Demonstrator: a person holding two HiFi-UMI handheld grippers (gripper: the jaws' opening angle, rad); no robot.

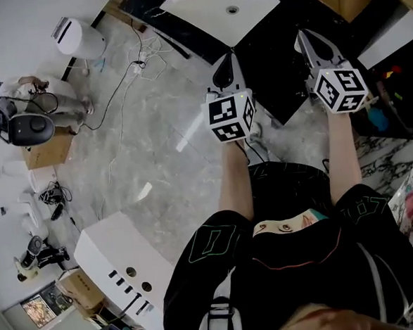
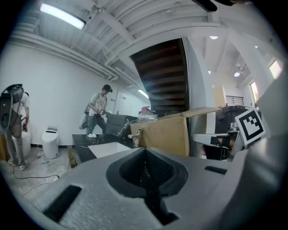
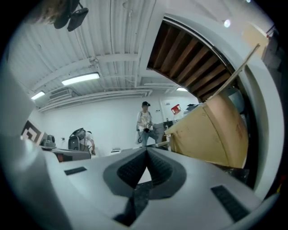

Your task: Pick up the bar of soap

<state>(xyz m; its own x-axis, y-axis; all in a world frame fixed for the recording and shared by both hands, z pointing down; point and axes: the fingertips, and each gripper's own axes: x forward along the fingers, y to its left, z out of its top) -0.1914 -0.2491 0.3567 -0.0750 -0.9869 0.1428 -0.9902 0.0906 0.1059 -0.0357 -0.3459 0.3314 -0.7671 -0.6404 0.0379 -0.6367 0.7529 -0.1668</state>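
- The person holds both grippers out ahead of the chest, side by side and a little apart, both aimed toward a black counter (image 1: 183, 35) with a white sink (image 1: 220, 8) set in it.
- The left gripper (image 1: 230, 55) has its jaws pressed together. In the left gripper view (image 2: 145, 152) the two dark pads meet in a thin seam, with nothing between them.
- The right gripper (image 1: 304, 34) is also closed and empty. In its own view (image 3: 146, 150) the pads come to one point, leaving only a small gap lower down that shows pale background.
- Each gripper's camera catches the other one's marker cube at the frame edge: the right one's (image 2: 249, 126) and the left one's (image 3: 30, 132).
- The bar of soap cannot be made out in any view, neither on the counter nor in the sink.
- In the left gripper view the sink (image 2: 110, 148) lies just past the jaw tips, with a big cardboard box (image 2: 166, 134) beside it on the right.
- The same cardboard box (image 3: 216, 130) fills the right side of the right gripper view.
- A second person in a cap (image 2: 96, 114) stands behind the counter, well away from the grippers.
- A white toilet (image 1: 78, 37) stands on the grey marble floor (image 1: 156, 150), with loose cables (image 1: 139, 63) trailing near it.
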